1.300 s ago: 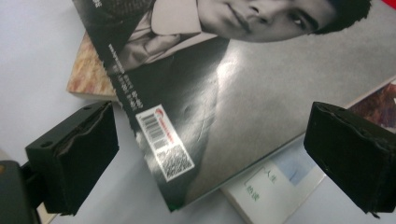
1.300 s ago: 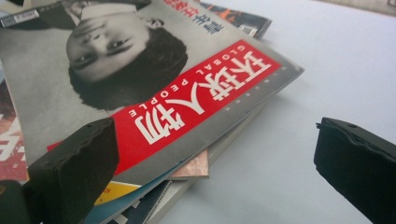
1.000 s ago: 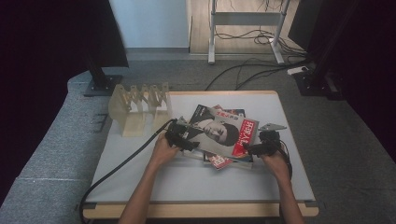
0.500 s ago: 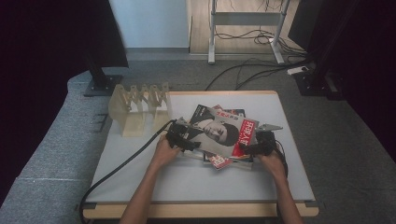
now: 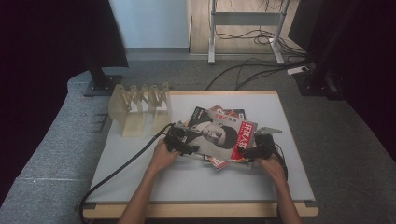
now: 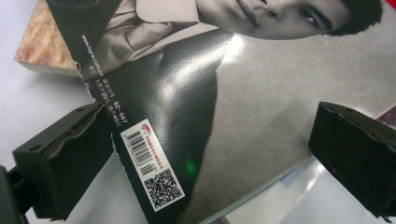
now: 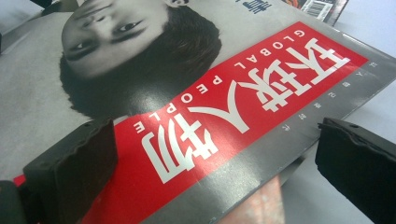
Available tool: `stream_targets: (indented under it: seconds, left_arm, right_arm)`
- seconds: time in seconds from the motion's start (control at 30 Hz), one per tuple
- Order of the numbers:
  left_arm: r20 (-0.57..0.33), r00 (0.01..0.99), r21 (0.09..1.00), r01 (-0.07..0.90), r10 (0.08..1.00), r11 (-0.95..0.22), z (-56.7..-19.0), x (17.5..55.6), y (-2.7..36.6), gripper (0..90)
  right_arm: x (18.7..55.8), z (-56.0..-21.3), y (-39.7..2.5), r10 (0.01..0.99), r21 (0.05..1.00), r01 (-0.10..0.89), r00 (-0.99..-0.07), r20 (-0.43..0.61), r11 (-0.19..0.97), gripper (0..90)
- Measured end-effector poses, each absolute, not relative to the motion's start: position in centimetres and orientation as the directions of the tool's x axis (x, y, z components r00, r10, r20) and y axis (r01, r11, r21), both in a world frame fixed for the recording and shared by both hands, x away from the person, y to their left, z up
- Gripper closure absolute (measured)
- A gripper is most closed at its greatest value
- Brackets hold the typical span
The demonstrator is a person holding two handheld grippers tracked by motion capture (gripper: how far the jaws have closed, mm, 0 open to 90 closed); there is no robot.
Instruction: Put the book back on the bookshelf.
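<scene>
A stack of magazines lies mid-table; the top magazine (image 5: 219, 135) has a grey portrait cover with a red title band. My left gripper (image 5: 180, 140) is at its left edge, jaws open. In the left gripper view the left gripper (image 6: 210, 163) straddles the top magazine's (image 6: 261, 93) barcode corner, one jaw on the table side, the other over the cover. My right gripper (image 5: 257, 149) sits at the red-band end. In the right gripper view the right gripper (image 7: 215, 172) is open, with the top magazine's (image 7: 224, 121) red band between its wide-set jaws.
A pale wooden slotted rack (image 5: 140, 109) stands at the table's back left. Other magazines (image 5: 219, 162) stick out from under the top one. The left gripper's black cable (image 5: 121, 168) runs across the table (image 5: 196, 182) to its front left edge.
The right gripper has slid a little left and nearer, closer onto the magazine's red end. The left gripper has barely moved.
</scene>
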State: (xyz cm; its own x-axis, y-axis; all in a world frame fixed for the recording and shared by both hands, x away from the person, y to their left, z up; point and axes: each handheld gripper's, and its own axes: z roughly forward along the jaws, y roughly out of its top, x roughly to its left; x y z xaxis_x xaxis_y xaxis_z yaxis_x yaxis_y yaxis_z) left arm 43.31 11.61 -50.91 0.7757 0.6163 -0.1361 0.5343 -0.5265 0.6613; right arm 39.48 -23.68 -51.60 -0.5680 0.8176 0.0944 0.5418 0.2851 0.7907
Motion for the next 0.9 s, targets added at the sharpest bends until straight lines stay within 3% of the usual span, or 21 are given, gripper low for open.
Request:
stream_targets:
  seconds: [0.5,0.7,0.77,0.9]
  left_arm:
    - [-0.089,0.785,0.648,0.513,0.613,-0.563,-50.9,40.4,11.9,0.0]
    - [-0.010,0.811,0.628,0.460,0.585,-0.628,-51.0,38.7,11.4,0.0]
    - [0.007,0.813,0.622,0.452,0.582,-0.639,-51.0,38.2,11.2,0.0]
    - [0.012,0.809,0.621,0.455,0.588,-0.638,-51.1,37.6,11.2,0.0]
  right_arm:
    - [37.1,-51.4,-23.1,0.803,0.795,0.512,-0.594,0.055,0.325,0.0]
    - [36.3,-51.3,-23.1,0.812,0.799,0.502,-0.583,0.030,0.331,0.0]
    - [36.1,-51.3,-23.1,0.807,0.799,0.498,-0.590,0.027,0.337,4.2]
    - [35.5,-51.1,-22.5,0.793,0.793,0.495,-0.608,0.024,0.355,2.9]
